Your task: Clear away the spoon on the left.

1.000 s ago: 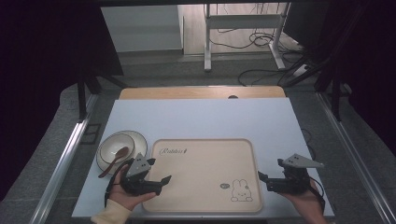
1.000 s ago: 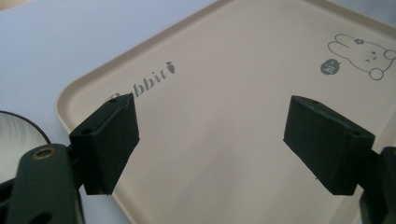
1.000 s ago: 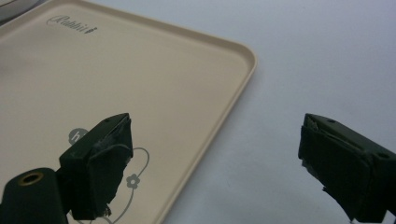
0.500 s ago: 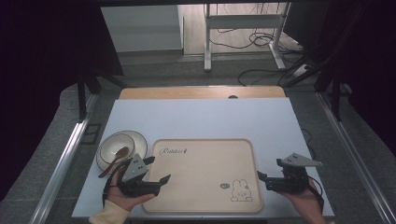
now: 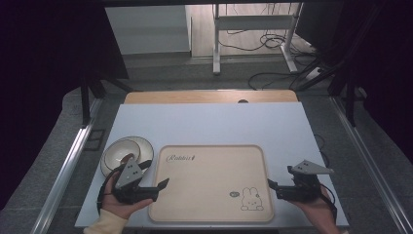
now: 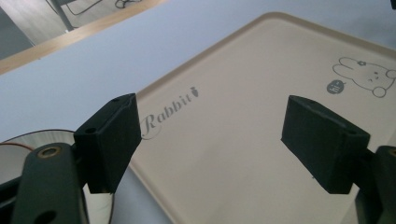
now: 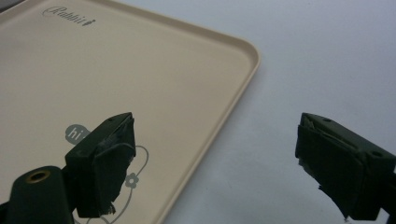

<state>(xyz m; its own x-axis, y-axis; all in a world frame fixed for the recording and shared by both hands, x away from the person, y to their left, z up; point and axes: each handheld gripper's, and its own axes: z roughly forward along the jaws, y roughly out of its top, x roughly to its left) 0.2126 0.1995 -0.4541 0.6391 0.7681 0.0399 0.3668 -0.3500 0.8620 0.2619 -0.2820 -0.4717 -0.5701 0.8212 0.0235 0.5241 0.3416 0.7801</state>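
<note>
Beige tray lower centre on tabletop, left tongs and right tongs at its side edges — both released, bowl lower left.

One overhead, two close, tray shared

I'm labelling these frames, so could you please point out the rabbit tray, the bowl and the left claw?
Rabbit tray (image 5: 209,168): high view, bare middle of its floor.
Bowl (image 5: 117,151): high view, pale inner wall.
Left claw (image 5: 157,186): high view, midway between its open fingertips.

Dim dark surroundings, evenly lit table, sharp close views.
</note>
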